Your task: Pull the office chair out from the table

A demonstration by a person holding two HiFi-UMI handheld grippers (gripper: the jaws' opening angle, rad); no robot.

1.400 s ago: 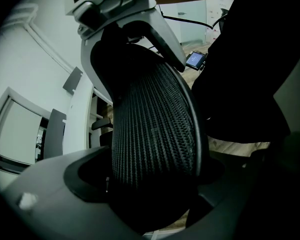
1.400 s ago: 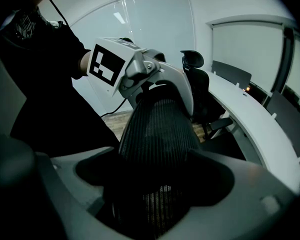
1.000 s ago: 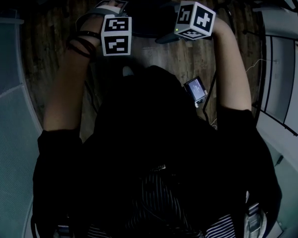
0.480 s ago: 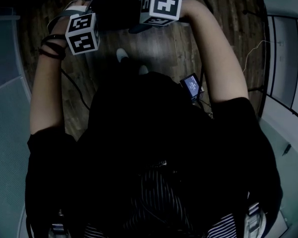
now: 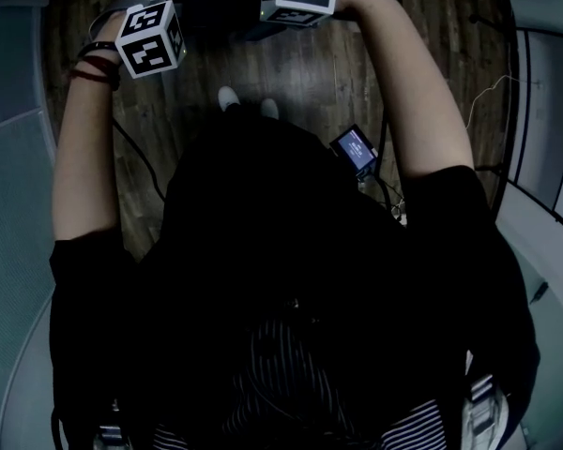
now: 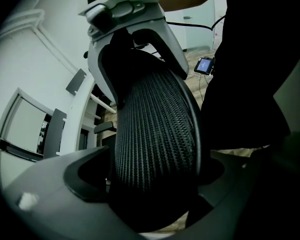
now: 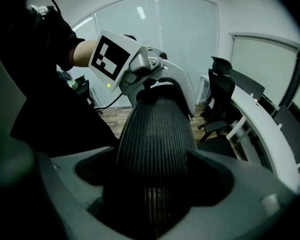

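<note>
Grip is taken on the chair (image 6: 155,119) from two sides. The left claw (image 6: 155,176) is clamped on one edge of the mesh back and the right claw (image 7: 150,171) on the opposite edge, so each is seen facing the other across the mesh. The jaws are spread wide and the span between them is filled by the back. The surface (image 7: 272,134) is seen beyond and to the right of the right claw, apparently clear of the chair.

Slipping is judged the main risk: mesh gives under pressure, and an edge could be jerked out of the jaws. With an uneven pull the chair could be swivelled, or rolled into the shoes (image 5: 227,98) on the person's side of the claws.
</note>
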